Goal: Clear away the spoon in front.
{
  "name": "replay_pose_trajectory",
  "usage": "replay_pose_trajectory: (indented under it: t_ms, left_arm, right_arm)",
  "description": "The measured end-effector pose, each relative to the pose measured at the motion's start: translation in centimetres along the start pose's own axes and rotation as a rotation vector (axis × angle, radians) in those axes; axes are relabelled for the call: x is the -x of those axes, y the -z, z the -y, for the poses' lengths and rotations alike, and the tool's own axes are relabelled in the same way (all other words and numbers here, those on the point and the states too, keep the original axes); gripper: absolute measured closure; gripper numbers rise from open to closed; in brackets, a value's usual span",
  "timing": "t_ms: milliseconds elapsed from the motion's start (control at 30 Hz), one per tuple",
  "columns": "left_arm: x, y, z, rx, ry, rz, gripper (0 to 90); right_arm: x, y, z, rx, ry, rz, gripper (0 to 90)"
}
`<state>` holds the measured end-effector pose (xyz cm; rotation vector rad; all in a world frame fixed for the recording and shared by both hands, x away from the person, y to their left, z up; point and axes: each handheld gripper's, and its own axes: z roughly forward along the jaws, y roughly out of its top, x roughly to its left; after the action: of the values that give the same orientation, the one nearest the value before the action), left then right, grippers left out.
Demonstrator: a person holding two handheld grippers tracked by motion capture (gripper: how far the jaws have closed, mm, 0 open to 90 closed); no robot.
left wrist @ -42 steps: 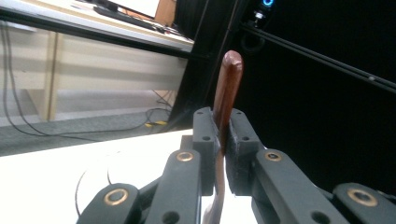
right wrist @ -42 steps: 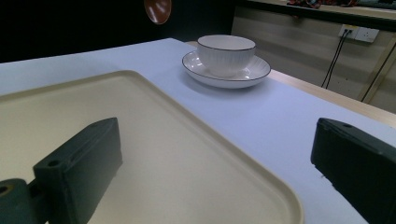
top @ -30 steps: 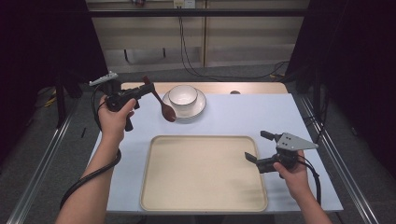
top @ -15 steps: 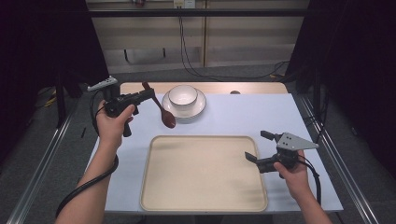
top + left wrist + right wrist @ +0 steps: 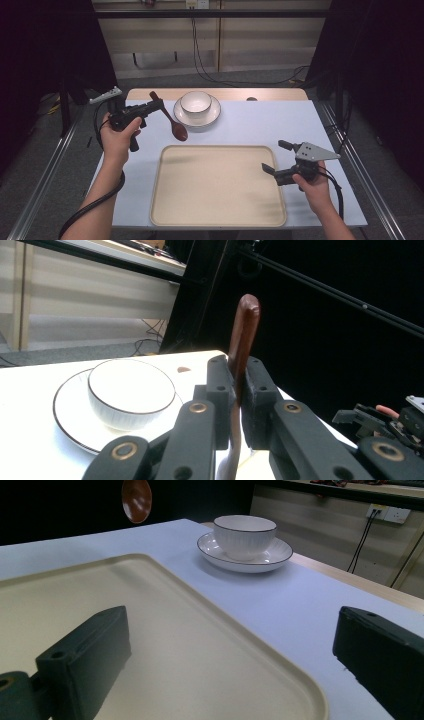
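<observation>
My left gripper (image 5: 159, 106) is shut on the handle of a brown wooden spoon (image 5: 171, 120), held in the air left of the white bowl (image 5: 195, 102) on its saucer (image 5: 212, 116). In the left gripper view the spoon's handle (image 5: 244, 335) sticks up between the closed jaws of the left gripper (image 5: 236, 390), with the bowl (image 5: 131, 391) behind on the left. My right gripper (image 5: 272, 157) stands open over the right edge of the beige tray (image 5: 215, 190). The right gripper view has the spoon's bowl end (image 5: 136, 499) hanging at top left.
A pale blue mat (image 5: 260, 125) covers the table; a wooden strip (image 5: 270, 94) runs along its far edge. Metal rails (image 5: 370, 175) flank both sides. Cables hang by the back wall.
My left hand has carried the spoon a little toward the tray and the near side, with the spoon's bowl end now lower. The right gripper has stayed put.
</observation>
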<state>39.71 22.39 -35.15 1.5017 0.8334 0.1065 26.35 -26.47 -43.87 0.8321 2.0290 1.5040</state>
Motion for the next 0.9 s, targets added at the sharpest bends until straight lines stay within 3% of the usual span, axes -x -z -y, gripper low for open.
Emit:
replay_pose_trajectory:
  t_ms: [700,900]
  left_arm:
    - [1.7,0.2,0.8,-0.044,-0.033,0.066,84.0]
    - [2.1,0.3,1.2,-0.055,-0.025,0.097,84.0]
  right_arm:
    - [-0.1,-0.1,0.1,-0.016,0.002,-0.017,1.8]
    - [-0.1,-0.1,0.1,-0.016,0.002,-0.017,1.7]
